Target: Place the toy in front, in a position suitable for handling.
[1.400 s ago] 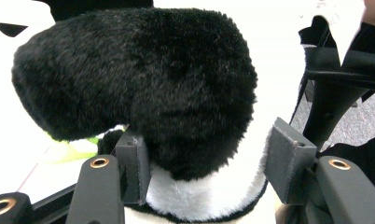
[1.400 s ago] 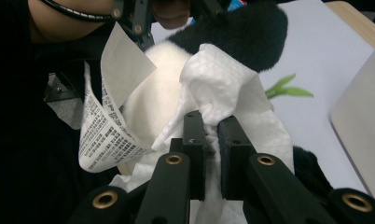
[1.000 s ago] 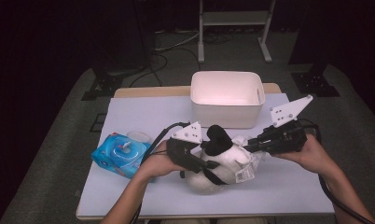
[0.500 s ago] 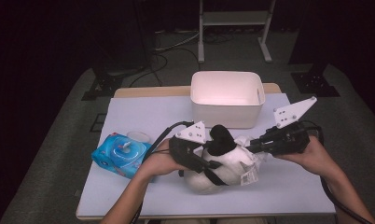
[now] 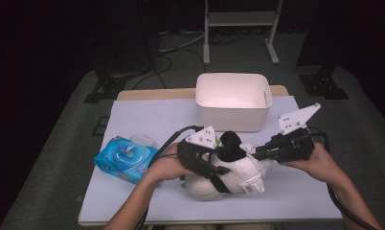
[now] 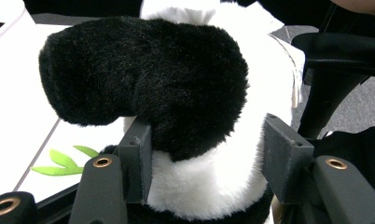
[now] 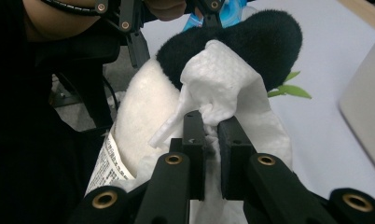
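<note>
The panda plush [image 5: 229, 167] is lying on the bench [image 5: 147, 115], directly in front of the white bin [image 5: 232, 100] and apart from it. Taking the bin as landmark: plush near its front wall, wipes pack [image 5: 126, 159] well off to the front-left, a small round lid-like disc [image 5: 141, 140] just beside that pack.

The left gripper [image 6: 206, 154] is straddling the plush where a black limb [image 6: 143, 79] meets the white body; its jaws are standing part-open with the left pad touching the fur and the right pad showing a sliver of gap, so I am reading this as a loose steadying hold rather than a firm pinch. The right gripper [image 7: 211, 133] is pinching a white wet wipe [image 7: 223, 88], jaws nearly closed on its bunched edge, and the wipe is lying against the plush's black limb and white flank.

Judgement: the cleaning of the plush is under way, mid-stage. A wipe is already out of the pack and on the toy. Whether any part is finished I cannot tell; no soiling is showing.

Containers: the bin is looking empty, interior bare and bright. The wipes pack is lying flat, its flap area facing up; whether it is open I cannot tell.
</note>
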A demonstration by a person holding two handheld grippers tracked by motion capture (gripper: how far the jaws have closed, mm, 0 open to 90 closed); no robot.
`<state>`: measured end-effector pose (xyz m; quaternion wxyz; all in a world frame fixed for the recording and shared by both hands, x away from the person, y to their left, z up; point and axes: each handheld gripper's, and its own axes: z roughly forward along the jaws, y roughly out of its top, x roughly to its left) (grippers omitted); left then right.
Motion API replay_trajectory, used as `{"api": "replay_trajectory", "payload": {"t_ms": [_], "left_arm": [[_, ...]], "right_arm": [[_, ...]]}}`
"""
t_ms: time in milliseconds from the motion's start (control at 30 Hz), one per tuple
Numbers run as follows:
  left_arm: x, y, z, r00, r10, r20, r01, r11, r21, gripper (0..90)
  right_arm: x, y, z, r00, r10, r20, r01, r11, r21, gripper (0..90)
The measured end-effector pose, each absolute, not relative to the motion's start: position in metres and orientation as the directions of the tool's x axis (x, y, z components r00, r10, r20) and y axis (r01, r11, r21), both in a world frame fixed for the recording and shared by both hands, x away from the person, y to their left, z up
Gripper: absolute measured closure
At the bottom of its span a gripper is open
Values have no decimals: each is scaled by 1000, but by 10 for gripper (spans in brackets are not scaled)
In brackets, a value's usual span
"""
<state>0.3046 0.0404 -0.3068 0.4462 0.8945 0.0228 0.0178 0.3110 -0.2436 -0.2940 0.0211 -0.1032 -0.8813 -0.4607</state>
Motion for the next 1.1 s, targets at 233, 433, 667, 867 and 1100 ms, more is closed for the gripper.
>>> {"api": "replay_trajectory", "payload": {"t_ms": [233, 433, 667, 867, 1100], "left_arm": [[303, 26, -312, 1000, 27, 11, 8, -622, 783, 428], [303, 17, -317, 1000, 17, 6, 6, -630, 777, 428], [307, 15, -324, 999, 28, -25, 37, -620, 784, 429], [306, 6, -325, 1000, 22, -15, 25, -639, 769, 429], [308, 1, -328, 1000, 24, -7, 21, -649, 760, 428]], "right_arm": [[312, -243, -294, -978, 166, 128, 200, 550, 811, 821], [312, -244, -293, -977, 178, 118, 198, 544, 815, 820], [311, -258, -314, -965, 203, 168, 254, 541, 802, 821], [310, -257, -311, -967, 206, 147, 238, 547, 802, 820], [310, -258, -312, -966, 210, 148, 241, 539, 807, 819]]}}
